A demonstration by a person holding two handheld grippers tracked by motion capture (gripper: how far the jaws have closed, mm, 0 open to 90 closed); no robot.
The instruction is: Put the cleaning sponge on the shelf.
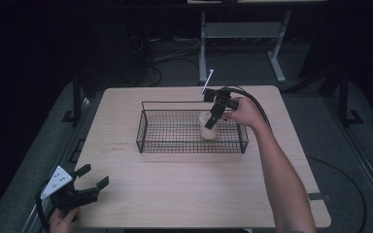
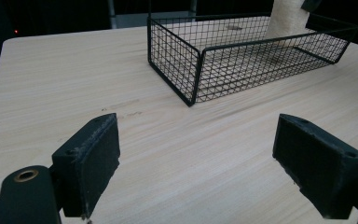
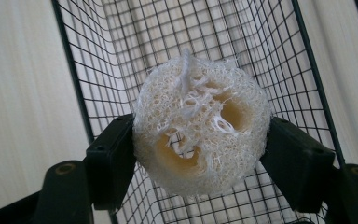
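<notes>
**Two grippers, one loofah over the wire basket**

Two hand-held grippers are at work over a pale wooden desk [image 1: 184, 184]. The right hand-held gripper [image 1: 212, 119] is clamped on a loofah [image 1: 208, 127], a cream, fibrous cylinder with holes through its end. In the right gripper view the two black jaws press on opposite sides of the loofah [image 3: 200, 126], and its round end faces the camera with the mesh floor of the basket behind it. In the high view the loofah sits inside the right part of a black wire basket [image 1: 145, 127], held upright from above; whether its lower end touches the basket floor cannot be told. The person's right hand [image 1: 245, 111] grips the tool from the far right side of the basket, with a black cable [image 1: 252, 101] arching over the wrist.

The left hand-held gripper [image 1: 90, 177] rests at the near left corner of the desk, well apart from the basket, with its jaws spread wide and nothing between them. In the left gripper view the basket [image 2: 186, 70] stands ahead on the bare wood, and the loofah [image 2: 286, 21] rises at its far end.
</notes>
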